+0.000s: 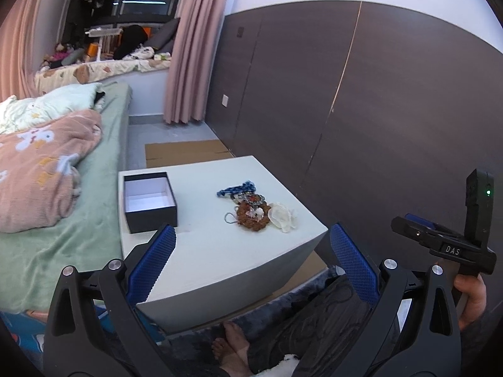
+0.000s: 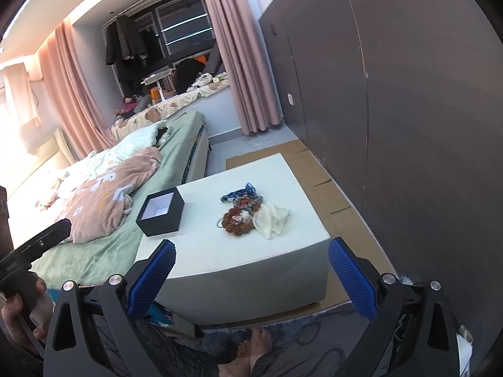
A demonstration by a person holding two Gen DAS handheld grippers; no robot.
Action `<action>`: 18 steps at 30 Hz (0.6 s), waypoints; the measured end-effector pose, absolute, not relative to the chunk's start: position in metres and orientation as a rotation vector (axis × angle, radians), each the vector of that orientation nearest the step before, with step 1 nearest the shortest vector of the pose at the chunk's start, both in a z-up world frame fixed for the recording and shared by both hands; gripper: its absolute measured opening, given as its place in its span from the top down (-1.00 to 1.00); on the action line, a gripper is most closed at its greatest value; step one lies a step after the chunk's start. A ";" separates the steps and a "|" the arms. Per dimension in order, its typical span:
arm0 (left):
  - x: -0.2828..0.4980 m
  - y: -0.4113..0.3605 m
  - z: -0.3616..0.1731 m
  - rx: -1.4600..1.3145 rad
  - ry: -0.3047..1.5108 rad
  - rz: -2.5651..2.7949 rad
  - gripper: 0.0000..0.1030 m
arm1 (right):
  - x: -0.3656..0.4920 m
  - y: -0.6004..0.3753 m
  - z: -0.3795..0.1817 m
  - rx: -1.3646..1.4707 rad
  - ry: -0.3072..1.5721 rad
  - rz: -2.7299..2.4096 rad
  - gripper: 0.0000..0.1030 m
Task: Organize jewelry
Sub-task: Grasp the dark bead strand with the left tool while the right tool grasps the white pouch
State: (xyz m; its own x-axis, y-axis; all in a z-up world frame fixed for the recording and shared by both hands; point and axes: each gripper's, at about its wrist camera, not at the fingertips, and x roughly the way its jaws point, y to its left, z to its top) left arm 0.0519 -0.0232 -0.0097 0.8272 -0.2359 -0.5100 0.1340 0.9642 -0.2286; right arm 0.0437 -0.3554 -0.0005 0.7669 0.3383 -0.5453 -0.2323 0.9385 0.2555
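My left gripper (image 1: 251, 260) hangs short of the near edge of the white square low table (image 1: 220, 251), blue-padded fingers (image 1: 151, 267) spread wide apart, nothing between them. My right gripper (image 2: 251, 270) is the same: blue pads (image 2: 352, 279) wide apart, holding nothing, hovering off the table's (image 2: 251, 260) near edge.

In the left wrist view, the open black cardboard box with white lining (image 1: 149, 201) sits at 10 o'clock from table centre, near the left edge, with nothing visible inside it. The jewelry pile is at about 2 o'clock, well apart from the box: blue beaded strand (image 1: 234, 188) furthest back, a dark multicolour beaded piece (image 1: 251, 199) just in front of it, brown beaded bracelet coil (image 1: 253, 215) closer to me, touching the translucent white crumpled plastic bag (image 1: 283, 216) on its right. A thin grey cord loop (image 1: 229, 218) sticks out at the bracelet's 9 o'clock.

The right wrist view shows the same layout: box (image 2: 162, 212) at 9 o'clock, blue strand (image 2: 239, 192), brown bracelet (image 2: 237, 220), white bag (image 2: 272, 218) at 3 o'clock of the bracelet.

A bed with a green sheet (image 1: 63, 226) lies beside the table on the left, a pink flowered blanket (image 1: 41, 169) on it. A dark brown panelled wall (image 1: 361, 110) runs on the right. My bare foot (image 1: 232, 345) shows at 6 o'clock on the dark rug.
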 end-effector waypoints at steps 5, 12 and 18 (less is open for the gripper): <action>0.089 -0.032 -0.028 -0.207 0.614 -0.220 -0.91 | 0.068 -0.363 -0.024 0.204 0.675 0.317 -0.79; 0.140 -0.041 -0.056 -0.232 0.702 -0.234 -0.62 | 0.108 -0.365 -0.057 0.237 0.747 0.325 -0.57; 0.184 -0.047 -0.081 -0.256 0.774 -0.237 -0.44 | 0.144 -0.366 -0.083 0.273 0.793 0.332 -0.49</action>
